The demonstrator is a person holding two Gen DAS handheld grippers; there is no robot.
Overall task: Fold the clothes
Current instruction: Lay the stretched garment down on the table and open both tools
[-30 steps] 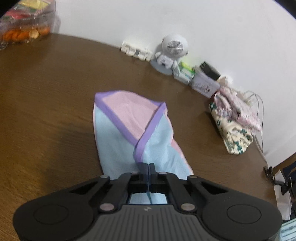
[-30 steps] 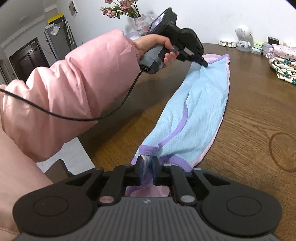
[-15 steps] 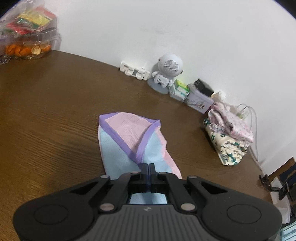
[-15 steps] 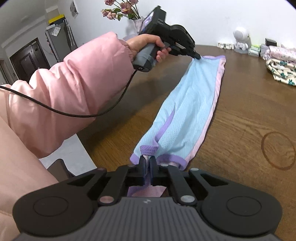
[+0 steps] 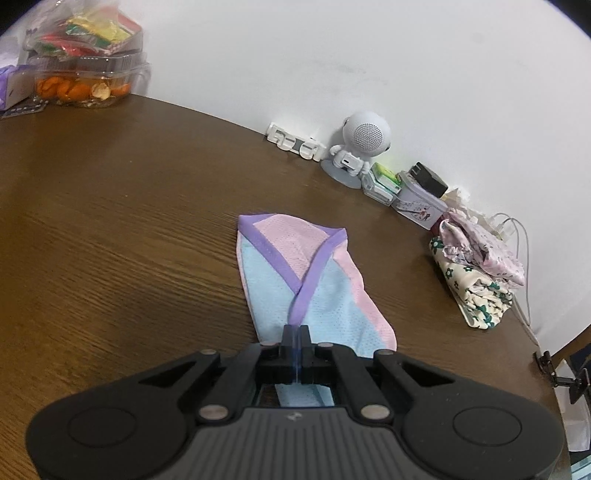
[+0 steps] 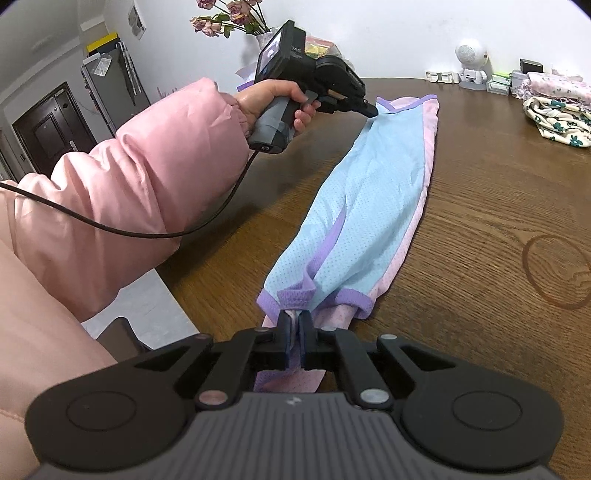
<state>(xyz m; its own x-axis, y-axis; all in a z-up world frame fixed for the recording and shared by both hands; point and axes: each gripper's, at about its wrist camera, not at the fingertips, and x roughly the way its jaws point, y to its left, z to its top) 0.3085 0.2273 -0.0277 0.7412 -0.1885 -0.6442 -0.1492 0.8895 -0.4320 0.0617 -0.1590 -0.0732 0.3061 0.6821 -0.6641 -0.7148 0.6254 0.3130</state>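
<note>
A light blue and pink mesh garment (image 6: 373, 206) with purple trim lies stretched in a long strip across the brown table (image 6: 498, 206). My right gripper (image 6: 294, 322) is shut on its near end at the purple hem. At the far end my left gripper (image 6: 370, 110), held by a hand in a pink sleeve, is shut on the garment's edge. In the left wrist view the left gripper (image 5: 295, 334) pinches the blue fabric, and the garment (image 5: 295, 266) beyond it lies on the table with its pink inside and purple band showing.
A stack of folded floral clothes (image 6: 557, 107) sits at the table's far right. A white robot-shaped speaker (image 5: 360, 147), small boxes (image 5: 410, 195) and a white holder (image 5: 295, 142) line the wall. A clear container of snacks (image 5: 81, 70) stands far left. A flower vase (image 6: 236, 22) is behind the hand.
The left gripper has pulled back and risen with the fabric, so the garment's far part looks smaller and further off. The strip between the grippers is drawn straighter. Both stay shut.
</note>
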